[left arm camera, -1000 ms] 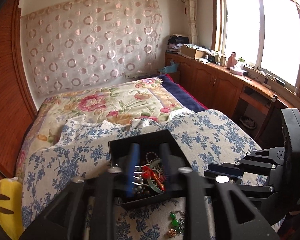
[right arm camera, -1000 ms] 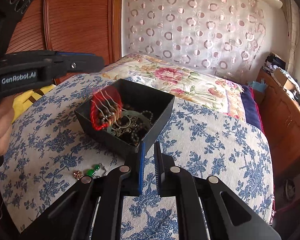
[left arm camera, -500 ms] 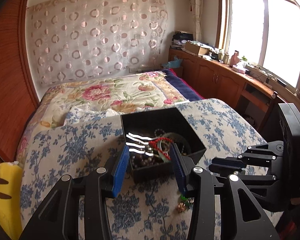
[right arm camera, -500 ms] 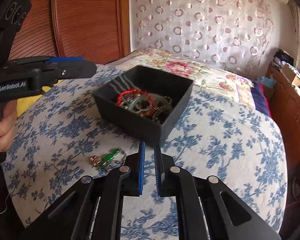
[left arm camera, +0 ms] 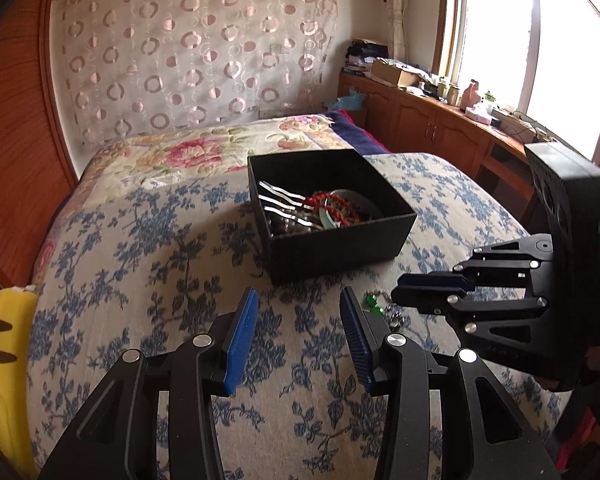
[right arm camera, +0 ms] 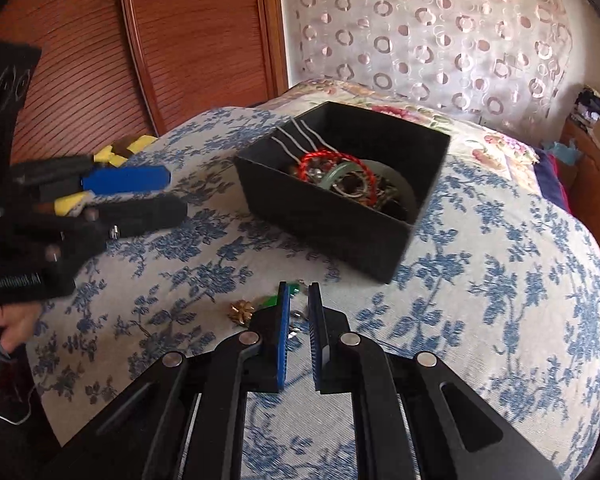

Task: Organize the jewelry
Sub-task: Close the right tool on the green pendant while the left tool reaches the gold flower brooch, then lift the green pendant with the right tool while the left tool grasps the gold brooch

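Observation:
A black box (left arm camera: 340,248) (right arm camera: 332,224) holds a red cord bracelet (right arm camera: 332,160), a green bangle, beads and silver pins. A green-and-gold jewelry piece (right arm camera: 244,311) (left arm camera: 374,305) lies on the blue floral bedspread in front of the box. My left gripper (left arm camera: 296,304) is open and empty, back from the box. My right gripper (right arm camera: 298,296) is narrowly open, its fingertips right over the green piece, partly hiding it. It also shows in the left wrist view (left arm camera: 428,284).
The bed (left arm camera: 140,240) runs back to a floral quilt and curtained wall. A wooden panel (right arm camera: 180,40) stands at left, cabinets and window (left arm camera: 500,40) at right. A yellow pillow (left arm camera: 4,360) lies at the bed's left edge.
My left gripper let go of the jewelry over the box, opened and pulled back. My right gripper moved down and left to the green piece on the bedspread and opened slightly.

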`<state>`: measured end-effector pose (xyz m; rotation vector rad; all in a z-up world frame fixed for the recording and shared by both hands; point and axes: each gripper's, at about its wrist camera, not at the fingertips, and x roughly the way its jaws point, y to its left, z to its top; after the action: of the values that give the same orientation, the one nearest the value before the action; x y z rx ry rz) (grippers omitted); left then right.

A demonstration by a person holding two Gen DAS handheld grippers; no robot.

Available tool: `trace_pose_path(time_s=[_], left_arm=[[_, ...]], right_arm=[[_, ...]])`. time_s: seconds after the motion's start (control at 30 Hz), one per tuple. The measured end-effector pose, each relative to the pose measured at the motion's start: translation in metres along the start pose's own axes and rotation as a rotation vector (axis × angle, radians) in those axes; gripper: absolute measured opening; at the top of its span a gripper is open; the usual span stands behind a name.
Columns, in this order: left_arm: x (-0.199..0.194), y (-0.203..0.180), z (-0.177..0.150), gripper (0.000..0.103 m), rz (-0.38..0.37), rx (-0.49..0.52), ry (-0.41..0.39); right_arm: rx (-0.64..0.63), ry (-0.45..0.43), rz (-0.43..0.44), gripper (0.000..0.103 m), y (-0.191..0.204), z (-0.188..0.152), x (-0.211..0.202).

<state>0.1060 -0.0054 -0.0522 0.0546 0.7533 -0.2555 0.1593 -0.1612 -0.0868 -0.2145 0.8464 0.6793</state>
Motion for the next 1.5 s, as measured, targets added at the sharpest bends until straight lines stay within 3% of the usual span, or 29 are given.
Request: trace_pose_path(time_s=[0.2, 0.33, 0.6, 0.7, 0.77, 0.93, 1.27, 1.5], left_arm=[[0.0, 0.014, -0.012, 0.041, 0.02, -0.027, 0.019], [-0.002, 0.022, -0.017, 0.041, 0.028, -0.038, 0.025], [-0.003, 0.02, -0.02, 0.041, 0.015, -0.039, 0.029], [-0.003, 0.016, -0.02, 0.041, 0.009, -0.031, 0.03], [-0.003, 0.012, -0.021, 0.041, 0.001, -0.026, 0.03], [0.003, -0.002, -0.022, 0.046, -0.024, 0.002, 0.045], [0.029, -0.035, -0.022, 0.046, -0.078, 0.065, 0.1], [0.043, -0.048, -0.021, 0.031, -0.091, 0.093, 0.131]], right_arm=[[-0.024, 0.038, 0.016, 0.012, 0.013, 0.002, 0.011], [-0.023, 0.065, 0.006, 0.025, 0.013, 0.005, 0.019], [-0.046, 0.108, -0.039, 0.025, 0.015, 0.012, 0.026], [-0.057, 0.121, -0.058, 0.015, 0.015, 0.012, 0.027], [-0.039, 0.125, -0.039, 0.015, 0.013, 0.012, 0.027], [-0.013, 0.102, -0.054, 0.015, -0.002, 0.007, 0.016], [0.048, 0.006, -0.075, 0.015, -0.029, 0.004, -0.023], [0.06, -0.012, -0.075, 0.015, -0.037, 0.001, -0.031]])
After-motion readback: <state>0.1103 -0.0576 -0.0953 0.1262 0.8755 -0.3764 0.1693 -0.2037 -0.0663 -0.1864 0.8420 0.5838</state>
